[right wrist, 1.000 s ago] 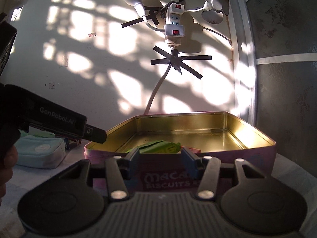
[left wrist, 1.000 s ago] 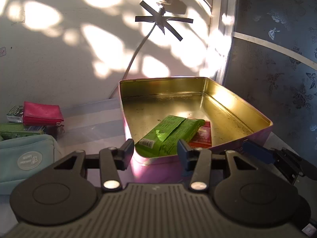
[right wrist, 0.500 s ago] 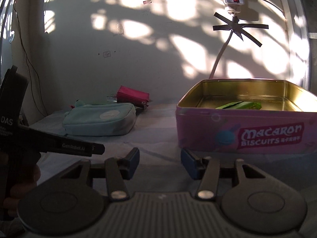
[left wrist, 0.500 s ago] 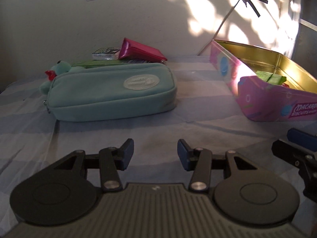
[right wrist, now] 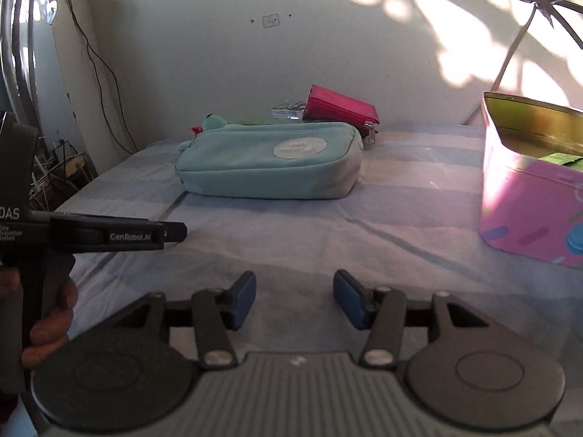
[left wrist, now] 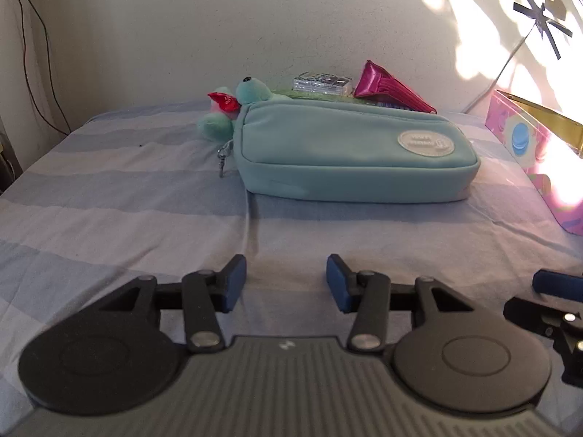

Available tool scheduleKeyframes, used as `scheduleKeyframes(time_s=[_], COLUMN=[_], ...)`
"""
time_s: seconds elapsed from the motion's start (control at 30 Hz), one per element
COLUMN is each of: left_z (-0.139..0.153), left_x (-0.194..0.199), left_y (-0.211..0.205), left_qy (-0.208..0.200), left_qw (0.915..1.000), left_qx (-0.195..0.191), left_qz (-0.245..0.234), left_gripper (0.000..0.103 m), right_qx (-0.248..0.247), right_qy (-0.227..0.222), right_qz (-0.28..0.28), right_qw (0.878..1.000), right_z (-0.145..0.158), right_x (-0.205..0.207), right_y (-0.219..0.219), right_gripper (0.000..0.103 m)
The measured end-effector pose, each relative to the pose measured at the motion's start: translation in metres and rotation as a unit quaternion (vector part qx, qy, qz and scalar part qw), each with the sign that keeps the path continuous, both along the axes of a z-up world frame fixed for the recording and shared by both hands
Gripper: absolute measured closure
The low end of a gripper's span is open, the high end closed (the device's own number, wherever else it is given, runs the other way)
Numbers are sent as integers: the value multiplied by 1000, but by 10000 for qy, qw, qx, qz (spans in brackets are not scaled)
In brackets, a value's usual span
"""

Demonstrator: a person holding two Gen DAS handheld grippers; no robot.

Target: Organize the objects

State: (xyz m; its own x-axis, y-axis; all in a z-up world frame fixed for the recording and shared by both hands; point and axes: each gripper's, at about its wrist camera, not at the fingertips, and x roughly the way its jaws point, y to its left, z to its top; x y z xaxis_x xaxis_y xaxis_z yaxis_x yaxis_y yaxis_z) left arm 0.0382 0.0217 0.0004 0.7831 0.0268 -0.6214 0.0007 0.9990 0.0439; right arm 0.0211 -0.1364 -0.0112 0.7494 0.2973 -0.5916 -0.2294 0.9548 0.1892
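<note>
Packets (right wrist: 559, 158) already lie in the pink tin (right wrist: 528, 211), while teal pouch (left wrist: 353, 153), plush toy (left wrist: 233, 109) and red purse (right wrist: 339, 107) wait on the striped bed, both the left tool (left wrist: 284, 280) and right tool (right wrist: 293, 296) unclenched and empty, the right's jaws just widened.

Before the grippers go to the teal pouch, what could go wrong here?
1. The teal pouch is wide and soft; neither the left gripper nor the right gripper, both empty with a narrow gap, may span it.
2. The plush charm and metal zipper pull dangle and may snag.
3. The magenta purse leans behind the pouch and may slide if the pouch moves.
</note>
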Motion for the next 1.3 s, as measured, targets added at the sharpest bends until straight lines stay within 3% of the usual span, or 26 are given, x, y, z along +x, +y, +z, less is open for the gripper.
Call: scheduleKeyframes(time_s=[0.13, 0.27, 0.33, 0.43, 0.5, 0.7, 0.9, 1.07, 1.2, 1.3], left_z=[1, 0, 0, -4, -4, -5, -5, -5, -5, -5], left_x=[4, 15, 21, 27, 29, 34, 35, 35, 34, 35], left_y=[9, 42, 57, 71, 84, 78, 81, 82, 82, 85], left_qy=[-173, -52, -49, -146, -161, -181, -198, -196, -200, -212], left_qw=[9992, 9991, 9988, 9964, 9955, 9970, 9969, 9971, 9970, 9966], left_qx=[319, 6, -128, 119, -252, -183, -340, -409, -480, -571], left_qz=[144, 424, 476, 823, 897, 733, 680, 610, 575, 554], left_gripper=[50, 48, 39, 39, 39, 39, 35, 31, 28, 27], right_qx=[-68, -144, -112, -54, -59, 68, 442, 447, 434, 309], right_qy=[10, 36, 76, 110, 123, 122, 98, 62, 45, -233], right_qz=[111, 208, 239, 210, 162, 94, -160, -310, -360, -497], right_qw=[9999, 9997, 9996, 9997, 9998, 9999, 9988, 9985, 9984, 9980], right_z=[0, 0, 0, 0, 0, -2, -3, -2, 1, 11], right_x=[7, 14, 20, 33, 43, 58, 53, 52, 61, 77], right_y=[9, 17, 20, 21, 22, 21, 6, 5, 3, 0], right_gripper=[48, 48, 48, 48, 48, 47, 46, 45, 37, 15])
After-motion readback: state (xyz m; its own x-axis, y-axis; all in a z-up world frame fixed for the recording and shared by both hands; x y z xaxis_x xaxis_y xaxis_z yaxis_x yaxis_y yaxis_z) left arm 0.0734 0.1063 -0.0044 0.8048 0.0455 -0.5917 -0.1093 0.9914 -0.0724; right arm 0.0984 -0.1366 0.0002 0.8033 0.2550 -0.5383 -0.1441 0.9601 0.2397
